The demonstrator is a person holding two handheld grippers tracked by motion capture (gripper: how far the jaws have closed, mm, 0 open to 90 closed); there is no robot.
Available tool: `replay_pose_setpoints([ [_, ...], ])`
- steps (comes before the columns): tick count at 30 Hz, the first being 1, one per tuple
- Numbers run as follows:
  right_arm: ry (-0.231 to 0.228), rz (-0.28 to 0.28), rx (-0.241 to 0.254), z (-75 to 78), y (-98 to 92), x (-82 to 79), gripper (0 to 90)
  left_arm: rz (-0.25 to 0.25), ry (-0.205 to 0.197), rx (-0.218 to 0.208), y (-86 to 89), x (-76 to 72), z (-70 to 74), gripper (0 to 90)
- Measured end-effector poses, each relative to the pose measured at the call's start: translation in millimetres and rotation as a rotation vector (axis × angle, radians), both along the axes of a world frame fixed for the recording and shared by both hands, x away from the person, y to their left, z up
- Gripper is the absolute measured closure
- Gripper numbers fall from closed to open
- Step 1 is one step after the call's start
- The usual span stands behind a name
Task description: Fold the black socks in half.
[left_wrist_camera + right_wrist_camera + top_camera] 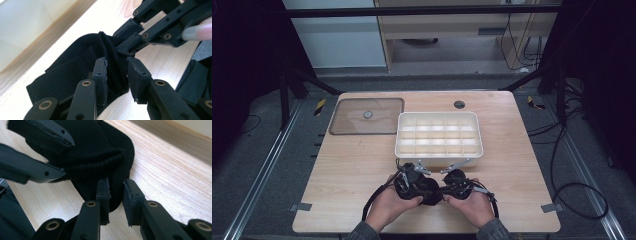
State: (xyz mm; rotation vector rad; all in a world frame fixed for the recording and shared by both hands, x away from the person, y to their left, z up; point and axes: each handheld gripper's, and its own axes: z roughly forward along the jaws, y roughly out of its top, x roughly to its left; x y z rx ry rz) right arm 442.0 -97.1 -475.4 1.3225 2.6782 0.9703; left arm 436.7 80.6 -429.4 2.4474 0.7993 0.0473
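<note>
A black ribbed cloth [432, 199] lies bunched on the wooden table [352, 165] near its front edge, between the person's two hands. In the left gripper view a raised fold of the cloth [75, 67] stands between the jaws of my left gripper [116, 65], which are slightly apart and do not pinch it. My right gripper [116, 188] is a little open too, its tips over the cloth's rounded edge [100, 152]. The two grippers face each other closely: the right gripper [123, 47] reaches the same fold from the far side, and the left gripper [68, 157] straddles the cloth.
A white box [439, 159] with several compartments stands just beyond the grippers at the table's middle. A brownish clear lid [347, 120] with a small knob lies at the back left. A dark round cap [459, 104] sits at the back edge.
</note>
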Motion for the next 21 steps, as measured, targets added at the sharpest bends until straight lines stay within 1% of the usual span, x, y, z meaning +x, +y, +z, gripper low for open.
replay_pose_setpoints([
  [3, 0.000, -0.001, 0.000, -0.2, -0.1, 0.1, 75.3, -0.003, -0.010, -0.008, -0.8, -1.0, 5.2, 68.7],
  [6, 0.001, -0.001, 0.000, 0.0, 0.1, -0.1, 75.3, -0.003, -0.028, -0.003, 0.0, -0.4, 9.8, 68.4],
  [8, 0.001, 0.000, 0.001, 0.1, -0.2, -0.1, 75.3, 0.007, -0.043, 0.006, 2.6, 0.6, 11.8, 68.1],
  [13, 0.002, 0.003, 0.001, 0.1, -1.2, -0.2, 75.6, 0.042, -0.062, 0.018, 15.9, 4.8, 15.7, 67.6],
  [17, 0.000, 0.008, 0.003, -0.2, -1.6, -0.2, 75.7, 0.075, -0.082, 0.044, 29.9, 8.6, 17.8, 67.7],
  [21, -0.001, 0.005, -0.003, -0.4, -1.1, -0.4, 75.9, 0.102, -0.084, 0.066, 42.3, 10.6, 15.6, 68.0],
])
